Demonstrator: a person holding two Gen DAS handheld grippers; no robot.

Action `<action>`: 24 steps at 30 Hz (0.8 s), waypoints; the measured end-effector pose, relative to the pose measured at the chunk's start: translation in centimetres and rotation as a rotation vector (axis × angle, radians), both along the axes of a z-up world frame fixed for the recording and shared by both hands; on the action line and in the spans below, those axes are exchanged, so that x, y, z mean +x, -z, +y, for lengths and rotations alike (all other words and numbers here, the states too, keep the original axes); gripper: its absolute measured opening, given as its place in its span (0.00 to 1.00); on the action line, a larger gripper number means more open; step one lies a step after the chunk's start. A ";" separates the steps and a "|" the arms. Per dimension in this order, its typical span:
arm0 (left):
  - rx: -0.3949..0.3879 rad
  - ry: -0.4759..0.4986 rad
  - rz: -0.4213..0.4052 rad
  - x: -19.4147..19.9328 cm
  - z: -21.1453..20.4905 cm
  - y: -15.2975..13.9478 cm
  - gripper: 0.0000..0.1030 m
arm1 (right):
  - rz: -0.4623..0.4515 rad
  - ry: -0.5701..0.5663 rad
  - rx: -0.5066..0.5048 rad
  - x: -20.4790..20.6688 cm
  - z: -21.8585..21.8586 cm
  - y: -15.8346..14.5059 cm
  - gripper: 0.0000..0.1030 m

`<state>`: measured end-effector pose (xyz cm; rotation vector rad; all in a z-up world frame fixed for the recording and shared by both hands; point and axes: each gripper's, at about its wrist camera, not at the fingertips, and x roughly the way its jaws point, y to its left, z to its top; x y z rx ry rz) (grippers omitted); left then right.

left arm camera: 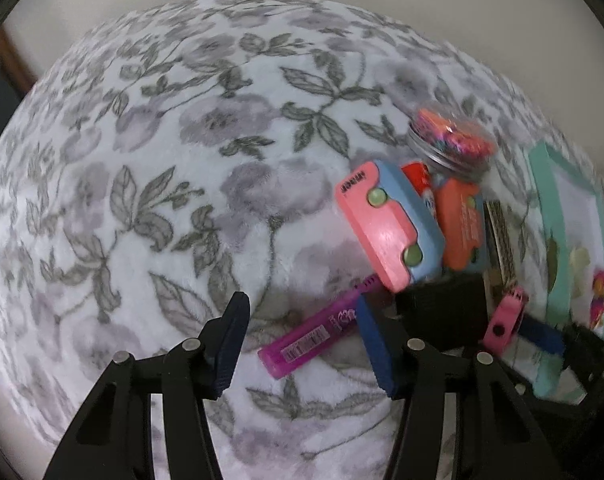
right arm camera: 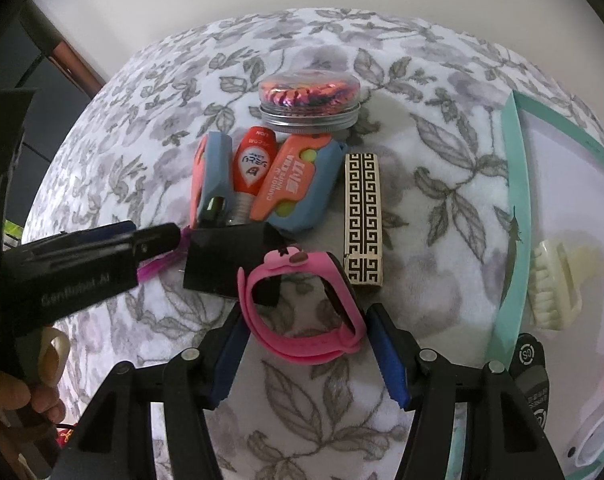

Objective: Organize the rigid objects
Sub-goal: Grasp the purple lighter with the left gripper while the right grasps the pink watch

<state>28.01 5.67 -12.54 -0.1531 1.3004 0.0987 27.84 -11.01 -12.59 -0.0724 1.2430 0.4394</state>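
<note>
A person's right tool [right arm camera: 308, 350] points steeply down over a floral fleece blanket [right arm camera: 422, 208], its blue pads half apart and bracketing a pink silicone watch band [right arm camera: 302, 312], the looped strap lying between them; whether the pads press it cannot be told. The band looks light, soft and springy, likely to squash or slip, so it is best pinched across the strap's flat sides near the thicker face at 12 o'clock. The left tool [left arm camera: 302, 344] stands half open with a purple lighter [left arm camera: 314, 334] slanting in from 3 o'clock, not gripped. Beyond the band cluster two pink-and-blue utility knives [right arm camera: 298, 184], a red tube [right arm camera: 254, 164], a patterned box [right arm camera: 362, 216] and a lidded tin [right arm camera: 310, 100]; a teal tray [right arm camera: 514, 240] lies at 3 o'clock.
</note>
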 end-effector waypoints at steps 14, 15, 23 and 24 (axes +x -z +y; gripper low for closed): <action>0.063 0.111 0.034 0.7 -4.3 1.7 0.55 | 0.011 -0.002 -0.027 0.1 0.6 0.6 0.61; 0.060 0.107 0.030 0.8 -4.3 1.7 0.55 | 0.008 -0.006 -0.035 0.1 0.7 0.6 0.61; 0.033 0.077 0.006 0.4 -2.7 1.5 0.23 | -0.002 -0.014 -0.034 0.0 0.9 0.7 0.58; 0.028 0.071 0.005 0.4 -2.6 1.5 0.22 | -0.002 -0.015 -0.032 0.0 0.8 0.7 0.58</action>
